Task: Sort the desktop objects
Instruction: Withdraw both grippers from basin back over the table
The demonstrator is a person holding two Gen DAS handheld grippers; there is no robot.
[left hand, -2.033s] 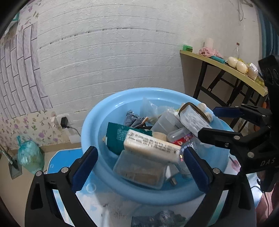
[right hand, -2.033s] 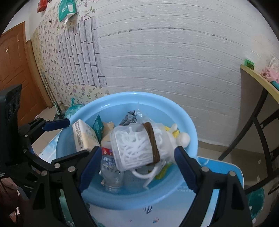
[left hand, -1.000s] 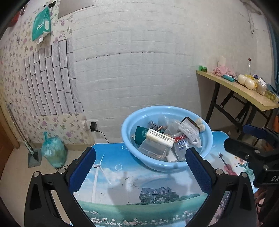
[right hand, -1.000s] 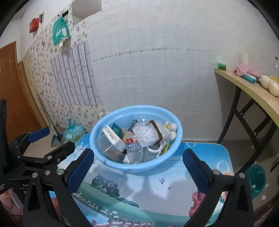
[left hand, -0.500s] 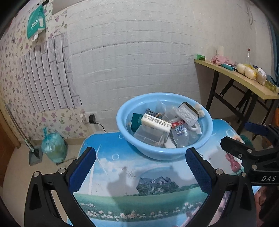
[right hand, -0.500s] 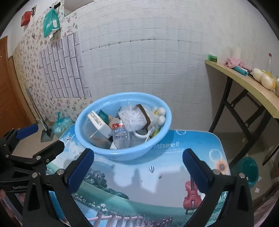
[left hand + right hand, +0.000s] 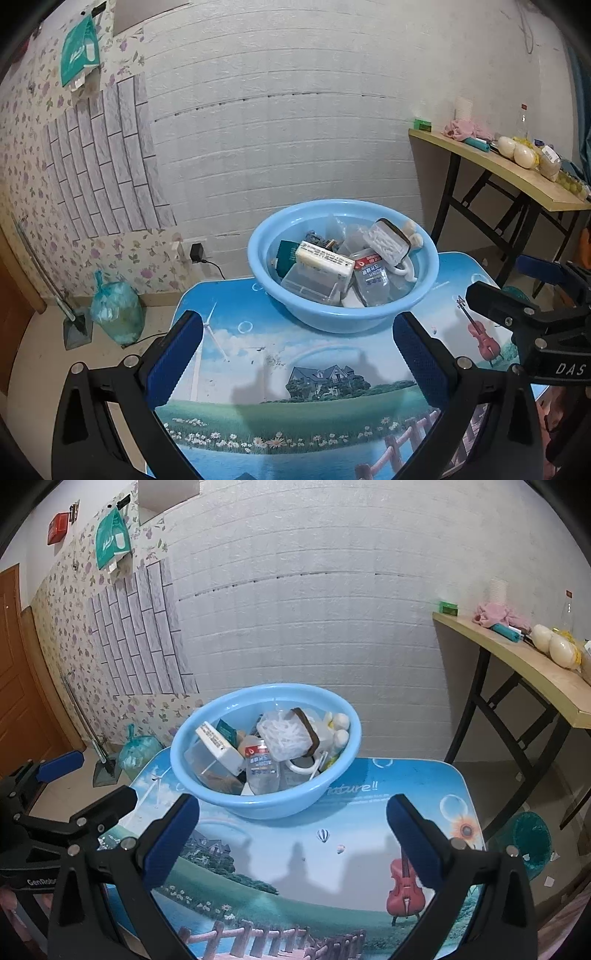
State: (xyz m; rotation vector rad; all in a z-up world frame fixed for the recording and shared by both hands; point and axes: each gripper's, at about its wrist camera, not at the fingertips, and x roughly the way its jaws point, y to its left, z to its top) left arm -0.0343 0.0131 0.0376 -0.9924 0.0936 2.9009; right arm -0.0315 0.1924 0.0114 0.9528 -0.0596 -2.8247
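Observation:
A light blue plastic basin (image 7: 317, 317) (image 7: 229, 805) stands at the far side of a small table with a landscape print (image 7: 295, 406) (image 7: 332, 849). Piled in it are a white printed box (image 7: 325, 260) (image 7: 218, 746), a clear water bottle with a red label (image 7: 373, 280) (image 7: 262, 768), a clear tub of white swabs with a brown band (image 7: 388, 242) (image 7: 288, 734), a clear plastic case (image 7: 310, 284) and a green packet (image 7: 288, 254). My left gripper (image 7: 299, 354) and right gripper (image 7: 291, 830) hang open over the near half of the table, both short of the basin and holding nothing.
A white brick wall rises behind the table. To the right stands a wooden folding table (image 7: 517, 170) (image 7: 535, 672) with eggs, a pink cloth and bottles. On the floor at the left lie a green bag (image 7: 114, 314) (image 7: 136, 753) and a dustpan (image 7: 75, 328).
Both grippers have pulled back and up from the basin, which now looks smaller and farther away. More of the printed table top shows. Both stay open.

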